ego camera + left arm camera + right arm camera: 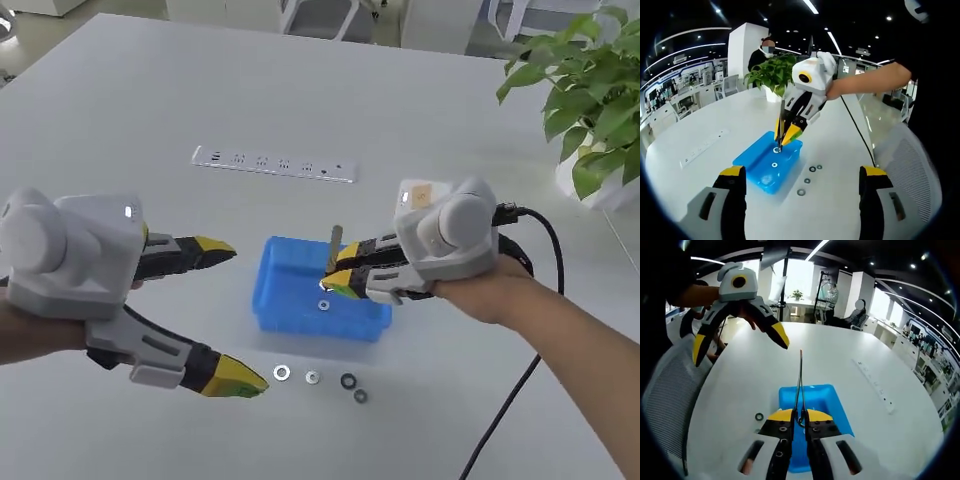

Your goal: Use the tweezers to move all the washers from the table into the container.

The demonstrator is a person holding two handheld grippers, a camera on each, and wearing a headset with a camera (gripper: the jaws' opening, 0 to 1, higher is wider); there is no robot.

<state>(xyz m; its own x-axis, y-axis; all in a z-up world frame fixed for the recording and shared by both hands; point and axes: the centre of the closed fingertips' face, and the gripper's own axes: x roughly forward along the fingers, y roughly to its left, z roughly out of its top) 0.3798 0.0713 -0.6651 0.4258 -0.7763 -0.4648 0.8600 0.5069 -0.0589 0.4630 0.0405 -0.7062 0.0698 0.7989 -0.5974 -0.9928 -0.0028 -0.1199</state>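
While the right tongs (338, 272) are clamping shut on the tweezers (335, 240), the tips are hanging over the blue container (310, 325), one washer (324, 304) lying inside. The left tongs (238, 315) are gaping wide, holding nothing, beside it. Four washers (312, 377) are sitting on the tabletop (150, 120) just in front. They're looking thin, light, slick: pinching across one side of the ring is probably safest, gently, or it'll be skating off.

No readable text anywhere. Power strip (273, 164) carries small marks (too fine to make out as letters).
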